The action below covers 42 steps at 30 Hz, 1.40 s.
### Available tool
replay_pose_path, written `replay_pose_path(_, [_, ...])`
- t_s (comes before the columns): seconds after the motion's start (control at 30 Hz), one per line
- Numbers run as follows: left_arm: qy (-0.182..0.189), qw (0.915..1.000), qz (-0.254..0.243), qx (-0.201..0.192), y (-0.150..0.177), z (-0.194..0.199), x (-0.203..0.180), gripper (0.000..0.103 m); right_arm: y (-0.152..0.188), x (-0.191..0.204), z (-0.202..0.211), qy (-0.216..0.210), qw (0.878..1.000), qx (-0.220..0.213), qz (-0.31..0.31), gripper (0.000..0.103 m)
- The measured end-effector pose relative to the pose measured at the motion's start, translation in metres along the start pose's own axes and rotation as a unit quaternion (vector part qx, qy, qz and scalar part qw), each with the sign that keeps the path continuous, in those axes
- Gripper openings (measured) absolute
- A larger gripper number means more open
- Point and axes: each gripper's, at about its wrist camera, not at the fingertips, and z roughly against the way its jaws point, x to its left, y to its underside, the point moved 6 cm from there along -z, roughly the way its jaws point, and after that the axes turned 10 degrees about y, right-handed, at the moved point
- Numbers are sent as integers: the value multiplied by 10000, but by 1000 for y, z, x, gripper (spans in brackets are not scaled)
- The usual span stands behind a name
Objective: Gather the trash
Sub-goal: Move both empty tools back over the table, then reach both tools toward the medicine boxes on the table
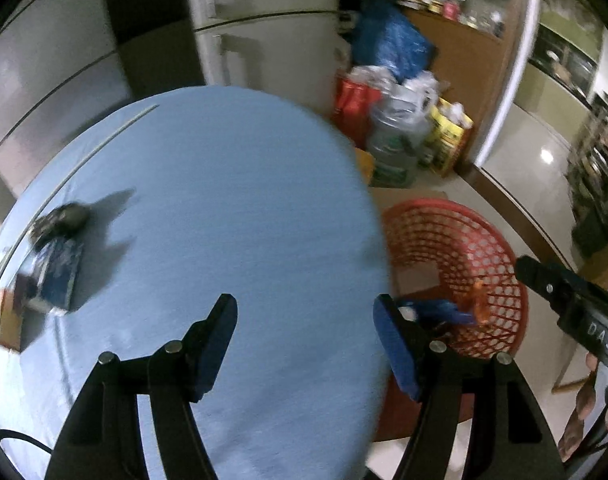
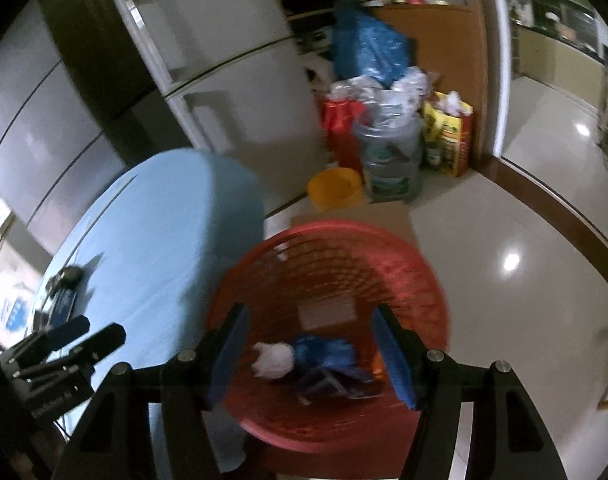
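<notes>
My right gripper (image 2: 308, 354) hangs over the red plastic mesh basket (image 2: 404, 272), jaws spread wide and empty. A white crumpled wad (image 2: 272, 360) and blue crumpled wrapper (image 2: 328, 354) lie in the basket bottom. My left gripper (image 1: 304, 344) is likewise wide, holding nothing, above the round table under a light-blue cloth (image 1: 223, 200). Next pickup, I judge: the dark clutter (image 1: 57, 248) at the table's far-left edge. Approach low, centre the jaws, then close.

Black left tongs (image 1: 306, 344), blue pads (image 1: 392, 344), silver screws, right tongs (image 2: 310, 354) alike
</notes>
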Motion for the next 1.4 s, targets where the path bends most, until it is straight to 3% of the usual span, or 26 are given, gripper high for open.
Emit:
replay_pose_path(0.27, [-331, 9973, 632, -182, 27, 32, 70, 71, 16, 74, 9, -346, 9977, 8, 578, 68])
replay_pose_path(0.57, [-639, 9871, 1399, -439, 63, 69, 144, 71, 45, 160, 16, -737, 9890, 104, 1279, 68])
replay_pose_path(0.9, [-975, 9587, 2618, -537, 122, 95, 233, 71, 80, 224, 14, -993, 9768, 319, 1872, 68])
replay_pose_path(1.13, [-1096, 9450, 3028, -577, 146, 102, 266, 71, 90, 271, 15, -1216, 9622, 380, 2409, 68])
replay_pose_path(1.27, [-1121, 9431, 3078, -567, 154, 103, 274, 71, 90, 307, 20, -1407, 9482, 298, 2833, 68])
replay_pose_path(1.4, [-1132, 9410, 3139, -560, 160, 105, 281, 71, 92, 355, 25, -1707, 9248, 188, 3395, 68])
